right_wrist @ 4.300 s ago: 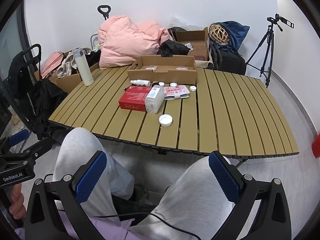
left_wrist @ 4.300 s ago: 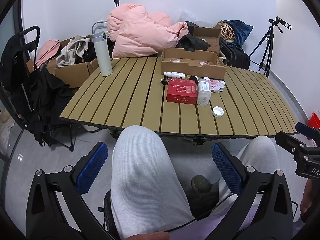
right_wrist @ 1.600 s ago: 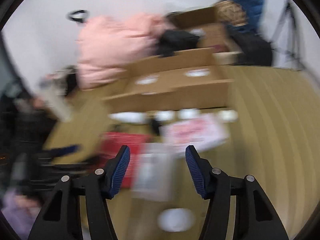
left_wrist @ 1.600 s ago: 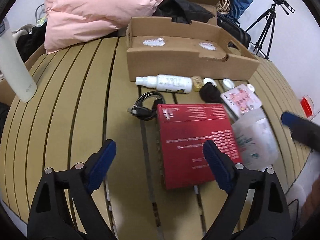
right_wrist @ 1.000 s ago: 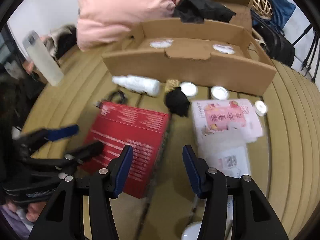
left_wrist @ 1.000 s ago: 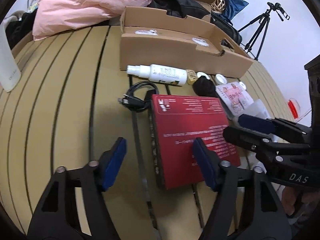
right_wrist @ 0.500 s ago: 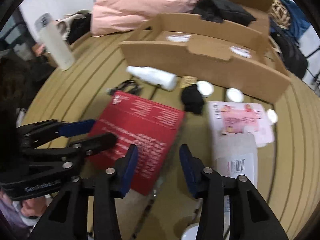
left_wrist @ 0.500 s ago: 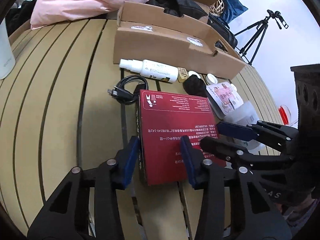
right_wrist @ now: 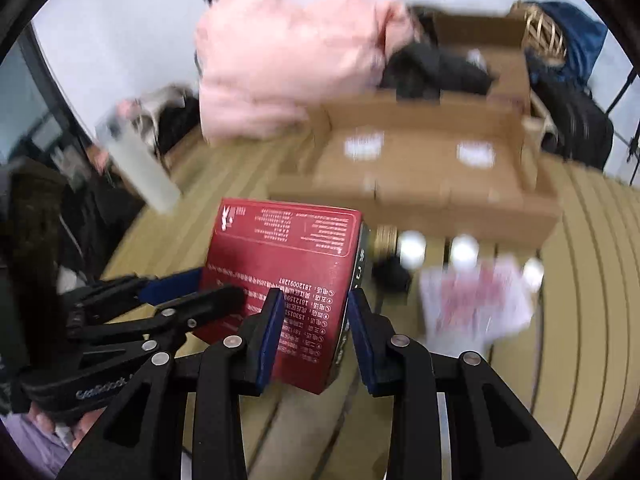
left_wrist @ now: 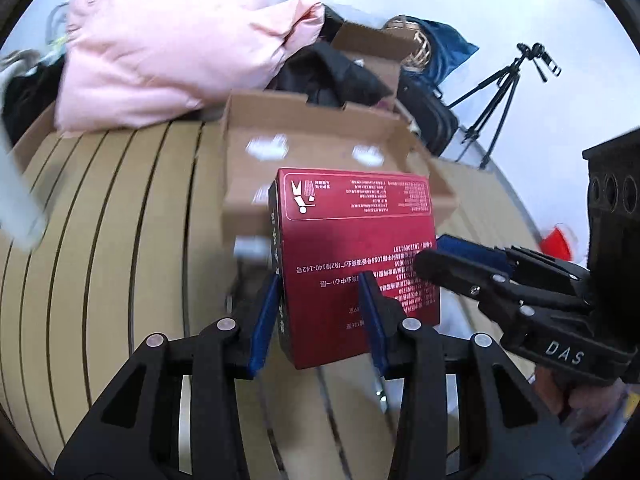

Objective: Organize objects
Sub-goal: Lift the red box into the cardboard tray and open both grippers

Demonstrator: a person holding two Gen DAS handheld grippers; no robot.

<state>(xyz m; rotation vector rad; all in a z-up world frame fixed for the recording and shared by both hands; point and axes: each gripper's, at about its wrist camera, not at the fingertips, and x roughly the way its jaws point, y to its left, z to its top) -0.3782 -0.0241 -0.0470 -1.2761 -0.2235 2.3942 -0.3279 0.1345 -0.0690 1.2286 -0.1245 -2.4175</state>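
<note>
Far left in your left wrist view, a blurred pale bottle (left_wrist: pixel 16 200) stands at the edge of the slatted bench (left_wrist: pixel 120 240), with a pink quilt (left_wrist: pixel 168 44) heaped behind it. Your left hand-held gripper (left_wrist: pixel 318 316) is clenched on the near left corner of the red box (left_wrist: pixel 356 240): 1 blue pad lies against the box's dark side edge, the other presses on its printed top face. Its jaws have just been closing onto that corner. The box is off the bench, tilted, its far end overlapping the open cardboard tray (left_wrist: pixel 312 148) behind it. To the right, your right hand-held gripper (left_wrist: pixel 432 256) comes in from the side and clamps the box's right edge. A black tripod (left_wrist: pixel 500 92) stands far right by the wall.

In the right wrist view, your left hand-held gripper (right_wrist: pixel 216 284) reaches in from the left and holds the box's (right_wrist: pixel 288 264) left edge. Your right hand-held gripper (right_wrist: pixel 312 316) grasps the near right corner, 1 pad on the red top face and 1 on the dark side edge; its jaws too have just been closing onto the box. Right of the box, on the bench (right_wrist: pixel 592 280), lie a black item (right_wrist: pixel 392 276), 2 white round caps (right_wrist: pixel 412 244), too blurred to identify further, and a pink and white packet (right_wrist: pixel 476 300). The tray (right_wrist: pixel 420 168) sits beyond them, blurred
</note>
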